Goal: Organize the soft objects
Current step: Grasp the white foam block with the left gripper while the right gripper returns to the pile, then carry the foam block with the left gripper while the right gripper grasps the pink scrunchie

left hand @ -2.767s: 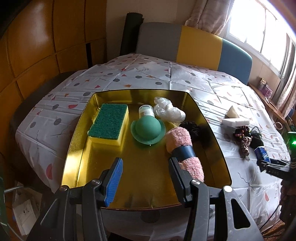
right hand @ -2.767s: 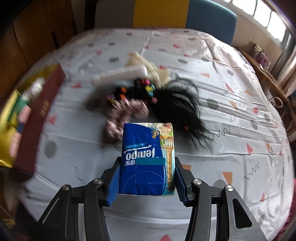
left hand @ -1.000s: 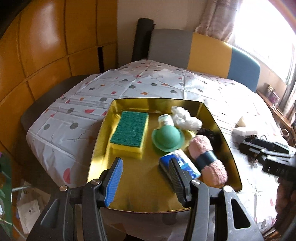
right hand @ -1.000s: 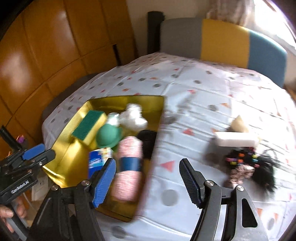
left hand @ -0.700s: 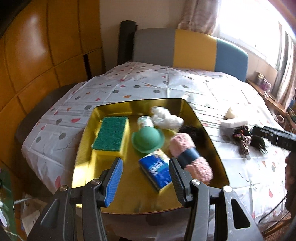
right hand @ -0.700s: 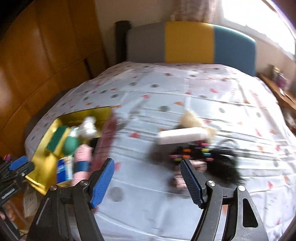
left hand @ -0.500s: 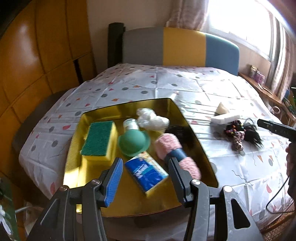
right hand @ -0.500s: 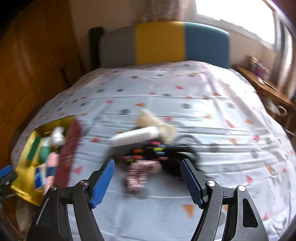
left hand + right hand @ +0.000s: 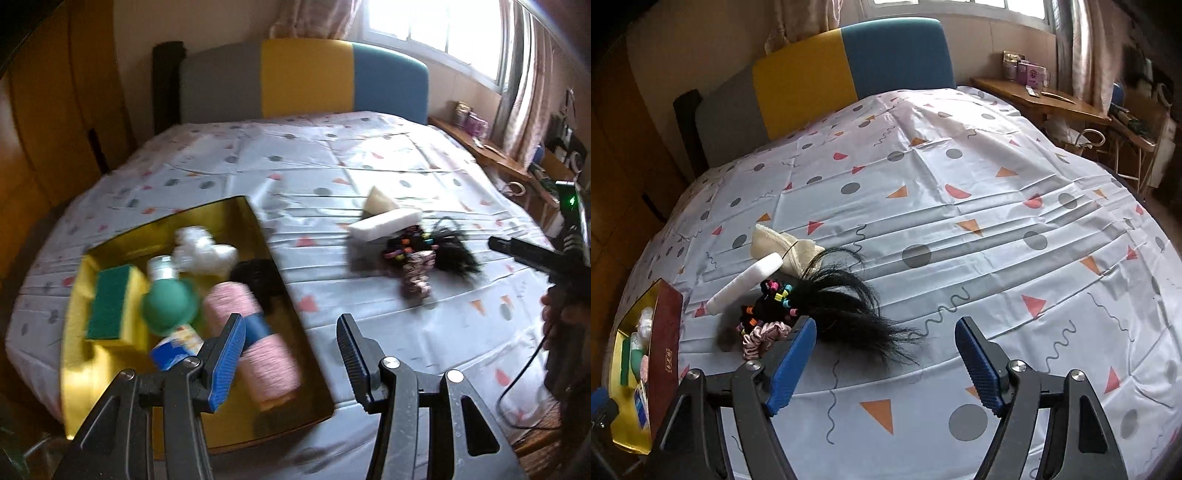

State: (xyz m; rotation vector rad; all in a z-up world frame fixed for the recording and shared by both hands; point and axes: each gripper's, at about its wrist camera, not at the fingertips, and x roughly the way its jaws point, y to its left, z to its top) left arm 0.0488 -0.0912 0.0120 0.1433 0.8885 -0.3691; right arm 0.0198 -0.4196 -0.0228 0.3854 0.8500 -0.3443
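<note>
The right gripper [image 9: 884,354], jaws opening and nothing between them, hangs over the patterned sheet of the bed [image 9: 960,206], pointed down at bare cloth. The loose pile waiting to be sorted lies just beyond and to the left of its left finger: a pink scrunchie [image 9: 762,338] nearest that blue pad, a black clump of hair ties with coloured beads [image 9: 772,299] behind it, a black hairpiece [image 9: 849,306] fanning toward the space between the jaws, then a white foam block [image 9: 744,282] and a cream cloth [image 9: 785,245] farther off. The foam block's long axis runs diagonally, from lower left to upper right in the right wrist view, so the jaws would likely need to turn to span its narrow side.

The left gripper [image 9: 291,354] is part open and empty, hovering at the near right edge of the gold tray [image 9: 110,413]. That tray already holds a green-topped sponge [image 9: 110,306], a green rounded object [image 9: 168,306], a white crumpled piece [image 9: 205,253], a pink roll with a blue band [image 9: 255,339], a blue tissue pack [image 9: 171,350] and something dark [image 9: 258,273]. Seen from the left wrist, the pile lies well to the right of the tray, and the person's hand carrying the right gripper [image 9: 565,321] is plainly the nearer one. The next pick looks like the right hand's job.
</note>
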